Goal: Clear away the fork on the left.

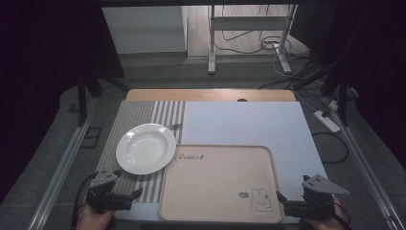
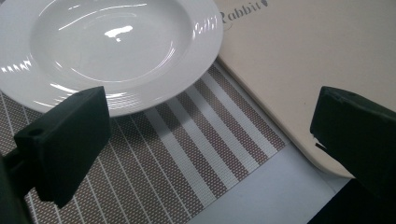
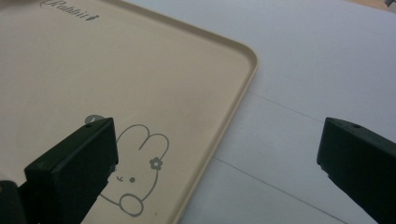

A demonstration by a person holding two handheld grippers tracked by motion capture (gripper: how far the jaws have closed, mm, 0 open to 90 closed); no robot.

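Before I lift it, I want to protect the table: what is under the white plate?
The white plate rests on a striped placemat, with its right rim over the edge of the beige tray. The mat directly beneath the plate is covered, so anything there is hidden.

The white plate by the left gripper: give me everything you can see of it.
The white plate is round, glossy and ceramic-looking, with a broad flat rim around a shallow sunken well, and it is empty. It sits upright and level on the striped placemat, its right edge overlapping the top left corner of the beige tray beside the "Rabbit" lettering. The left gripper is just short of its near rim, jaws wide apart, not touching it.
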